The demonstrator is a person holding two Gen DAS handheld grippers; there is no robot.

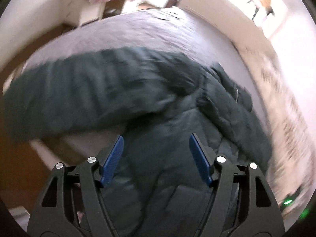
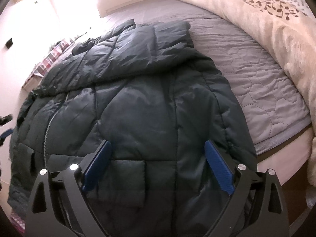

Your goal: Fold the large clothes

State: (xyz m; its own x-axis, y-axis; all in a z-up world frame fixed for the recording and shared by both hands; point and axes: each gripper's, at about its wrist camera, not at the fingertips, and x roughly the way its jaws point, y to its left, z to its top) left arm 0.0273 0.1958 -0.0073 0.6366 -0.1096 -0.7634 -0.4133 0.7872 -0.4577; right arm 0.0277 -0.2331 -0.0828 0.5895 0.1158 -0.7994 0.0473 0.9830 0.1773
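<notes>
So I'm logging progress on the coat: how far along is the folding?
Early. Done: the dark puffer jacket is laid out on the grey quilted bed cover; one sleeve looks folded across its upper part. In hand: nothing; the left gripper and right gripper are both open above it. Left: apparently the other sleeve and folding the body.

The left wrist view is strongly smeared by motion blur; the dark jacket (image 1: 110, 86) and the bed (image 1: 138, 31) have no sharp edges. The right wrist view is sharp. Daylight at the top left there is overexposed to white. Both pictures bend at the round fisheye border, with black corners.
</notes>
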